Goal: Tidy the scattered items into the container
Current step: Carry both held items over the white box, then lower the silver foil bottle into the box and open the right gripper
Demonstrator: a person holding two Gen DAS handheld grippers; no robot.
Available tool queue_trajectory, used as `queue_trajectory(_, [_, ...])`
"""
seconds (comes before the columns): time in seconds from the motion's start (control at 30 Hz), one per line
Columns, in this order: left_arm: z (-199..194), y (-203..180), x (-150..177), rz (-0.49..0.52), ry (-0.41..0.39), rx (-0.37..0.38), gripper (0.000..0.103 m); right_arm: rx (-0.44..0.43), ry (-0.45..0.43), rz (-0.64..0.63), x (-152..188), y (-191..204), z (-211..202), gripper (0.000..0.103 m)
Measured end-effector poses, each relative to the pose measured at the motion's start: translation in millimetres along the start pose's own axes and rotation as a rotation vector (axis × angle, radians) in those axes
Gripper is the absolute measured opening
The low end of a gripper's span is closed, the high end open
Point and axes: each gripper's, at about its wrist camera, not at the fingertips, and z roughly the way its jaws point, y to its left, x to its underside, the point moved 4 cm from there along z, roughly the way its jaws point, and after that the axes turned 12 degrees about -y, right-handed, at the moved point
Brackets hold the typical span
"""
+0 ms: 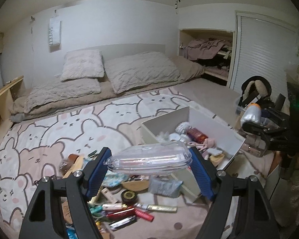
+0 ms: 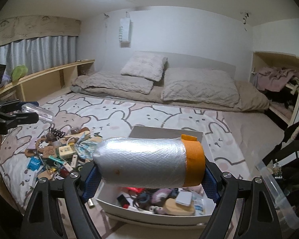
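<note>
A: Right wrist view: the silver wrapped roll is clamped by the right gripper above the white box.

B: The clear plastic case, pinched in the left gripper, should be released only once carried over the box, beyond the pile.

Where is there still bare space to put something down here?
The bunny rug lies bare between the bedding and the white box, and left of the box toward the pile. The pile itself is crowded, and the box is already well filled, with some bare bottom at its far end.
</note>
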Motion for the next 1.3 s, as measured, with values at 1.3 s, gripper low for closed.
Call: queue_trajectory(1.3, [128.2, -103.7, -2.7, 0.035, 0.002, 0.133, 0.078, -0.199, 0.353, 0.221, 77.8, -28.8, 85.4, 0.085])
